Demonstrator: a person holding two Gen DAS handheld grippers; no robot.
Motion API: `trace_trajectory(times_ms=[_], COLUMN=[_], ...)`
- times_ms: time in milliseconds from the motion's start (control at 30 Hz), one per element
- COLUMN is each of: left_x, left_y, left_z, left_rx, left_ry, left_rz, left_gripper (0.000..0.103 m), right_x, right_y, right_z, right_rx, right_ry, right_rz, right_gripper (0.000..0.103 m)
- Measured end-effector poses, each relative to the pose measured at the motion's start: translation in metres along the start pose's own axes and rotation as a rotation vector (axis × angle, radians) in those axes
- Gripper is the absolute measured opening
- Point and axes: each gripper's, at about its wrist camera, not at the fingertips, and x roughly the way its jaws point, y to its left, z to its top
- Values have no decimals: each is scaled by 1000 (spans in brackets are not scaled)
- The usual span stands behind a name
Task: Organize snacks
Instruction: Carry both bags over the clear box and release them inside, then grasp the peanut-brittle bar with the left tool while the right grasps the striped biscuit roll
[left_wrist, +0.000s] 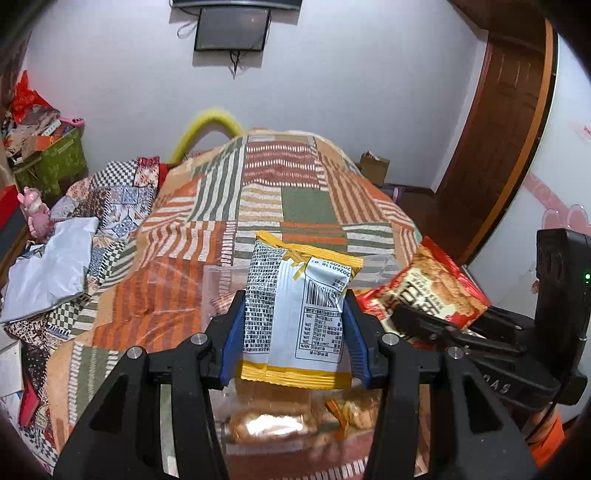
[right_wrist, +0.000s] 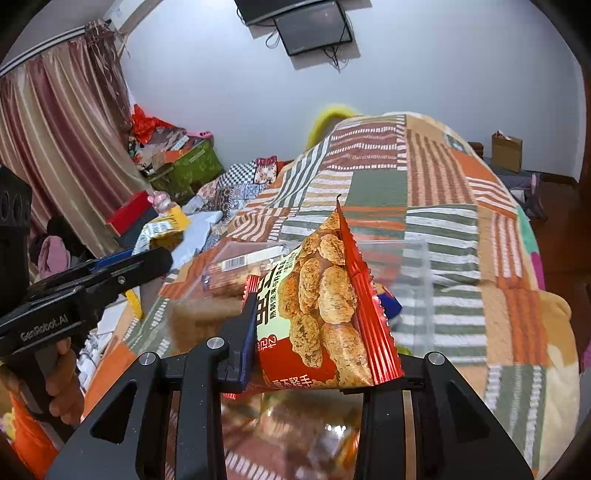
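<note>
My left gripper (left_wrist: 295, 332) clamps a white-and-yellow snack packet (left_wrist: 299, 310), my right gripper (right_wrist: 314, 354) a red foil packet (right_wrist: 325, 310); I should lower both gently into the clear plastic bin (right_wrist: 417, 291).

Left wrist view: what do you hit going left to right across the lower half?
White plastic bag → yellow-and-white snack packet clamped in the left tongs → red snack packet → right tongs gripping it.
</note>
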Motion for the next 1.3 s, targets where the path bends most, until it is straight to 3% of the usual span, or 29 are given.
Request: trace_trajectory(times_ms=[267, 400, 633, 733, 833, 1100, 1300], left_x=[43, 53, 60, 53, 41, -5, -25], left_y=[-9, -13, -17, -19, -21, -13, 2], left_z=[0, -1, -5, -6, -6, -16, -39], left_rx=[46, 61, 60, 60, 63, 41, 24], left_ry=[62, 84, 124, 119, 97, 29, 31], left_rz=[-3, -3, -10, -17, -18, -8, 20], left_gripper=[48, 48, 52, 58, 62, 70, 79], right_x=[26, 23, 15, 5, -7, -37, -46], right_y=[-8, -10, -15, -15, -12, -1, 6], right_z=[-2, -4, -7, -10, -10, -17, -38], right_rx=[-5, -31, -65, -73, -91, -127, -125], right_ry=[51, 52, 61, 44, 18, -26, -10], right_rz=[-4, -71, -146, -177, -197, -192, -154], right_gripper=[32, 38, 62, 74, 79, 80, 80])
